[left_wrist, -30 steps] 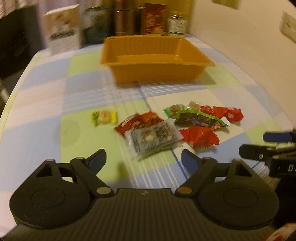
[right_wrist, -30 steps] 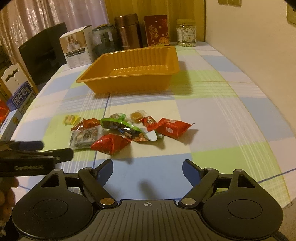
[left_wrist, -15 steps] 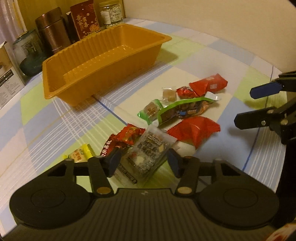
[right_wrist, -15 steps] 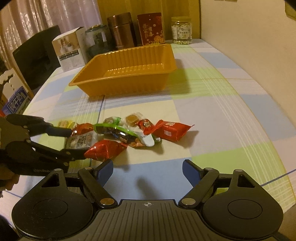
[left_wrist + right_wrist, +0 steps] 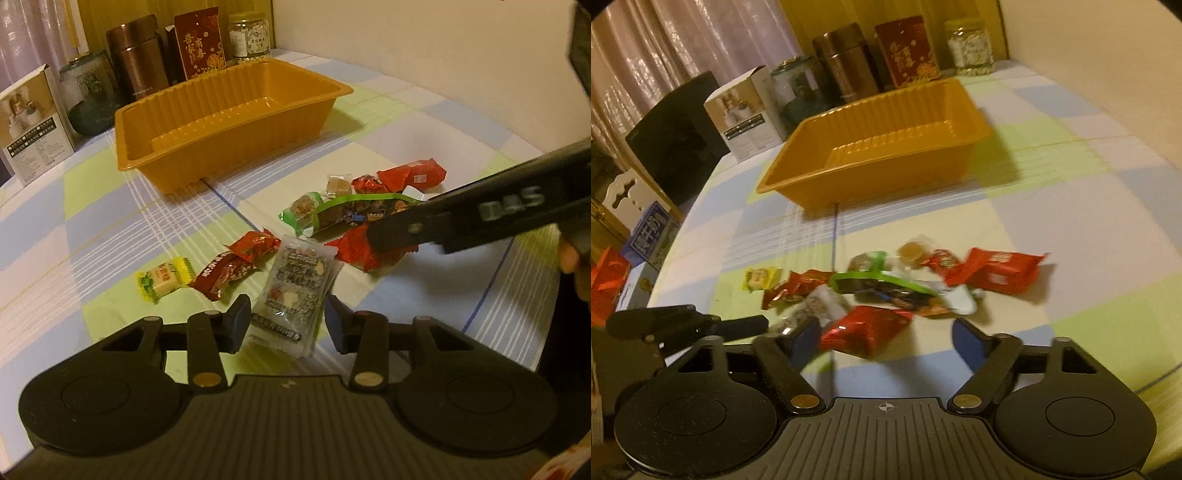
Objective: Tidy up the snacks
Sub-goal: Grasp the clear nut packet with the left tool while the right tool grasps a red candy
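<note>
Several wrapped snacks lie loose on the checked tablecloth in front of an empty orange tray (image 5: 221, 162) (image 5: 886, 177). My left gripper (image 5: 288, 323) is low over a clear grey packet (image 5: 299, 280). Its jaws are closing, with the packet's near end between the pads, which stand just off its edges. My right gripper (image 5: 884, 339) is closing too, astride a shiny red packet (image 5: 864, 328) that lies nearer its left finger without being pressed. Its black finger (image 5: 461, 218) reaches in over that red packet (image 5: 354, 247). A yellow candy (image 5: 164, 278) lies at the left.
A green-edged packet (image 5: 354, 212), a dark red packet (image 5: 236, 264) and another red packet (image 5: 410, 175) lie around them. Behind the tray stand a white box (image 5: 33, 122), a copper canister (image 5: 136, 62), a red tin (image 5: 199, 42) and a glass jar (image 5: 249, 38). A wall runs along the right.
My left gripper rolled, came down to the grey packet and narrowed its jaws around it. My right gripper moved left to the red packet and its jaws narrowed slightly.
</note>
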Tool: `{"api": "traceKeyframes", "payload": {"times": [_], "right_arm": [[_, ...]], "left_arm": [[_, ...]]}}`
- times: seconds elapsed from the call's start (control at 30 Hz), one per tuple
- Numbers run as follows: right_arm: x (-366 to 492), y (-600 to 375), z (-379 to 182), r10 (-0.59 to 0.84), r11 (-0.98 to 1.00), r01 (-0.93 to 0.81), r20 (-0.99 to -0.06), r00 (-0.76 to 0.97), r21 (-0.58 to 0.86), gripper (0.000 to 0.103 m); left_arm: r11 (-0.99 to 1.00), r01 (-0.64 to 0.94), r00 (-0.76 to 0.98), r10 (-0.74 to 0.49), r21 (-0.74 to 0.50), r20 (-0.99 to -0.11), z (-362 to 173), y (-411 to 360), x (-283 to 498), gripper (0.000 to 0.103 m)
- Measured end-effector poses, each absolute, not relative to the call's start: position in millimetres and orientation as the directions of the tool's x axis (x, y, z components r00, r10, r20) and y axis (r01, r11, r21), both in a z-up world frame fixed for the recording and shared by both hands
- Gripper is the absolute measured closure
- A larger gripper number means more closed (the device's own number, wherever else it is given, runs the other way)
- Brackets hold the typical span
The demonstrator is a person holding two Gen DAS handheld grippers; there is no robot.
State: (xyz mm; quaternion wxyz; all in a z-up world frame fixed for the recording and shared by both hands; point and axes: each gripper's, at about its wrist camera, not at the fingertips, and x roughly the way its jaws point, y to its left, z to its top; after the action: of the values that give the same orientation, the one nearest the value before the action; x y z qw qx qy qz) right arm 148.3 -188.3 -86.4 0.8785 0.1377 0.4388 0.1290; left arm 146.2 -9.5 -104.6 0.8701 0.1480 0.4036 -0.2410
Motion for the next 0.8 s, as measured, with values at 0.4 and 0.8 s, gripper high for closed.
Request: {"api": "traceKeyframes", "payload": {"times": [0.4,0.8], "right_arm": [[156,-190,-100,0.343,0.932,-0.099,-0.76,0.551,0.349,0.075],[149,-186,-109,0.313,0.95,-0.173,-0.779,0.543,0.261,0.074]], "left_arm": [[0.8,0.595,0.553,-0.335,0.08,-0.763,-105,-14,151,0.052],[0.794,0.597,0.5,-0.261,0.111,-0.826,-119,-24,162,0.063]]}}
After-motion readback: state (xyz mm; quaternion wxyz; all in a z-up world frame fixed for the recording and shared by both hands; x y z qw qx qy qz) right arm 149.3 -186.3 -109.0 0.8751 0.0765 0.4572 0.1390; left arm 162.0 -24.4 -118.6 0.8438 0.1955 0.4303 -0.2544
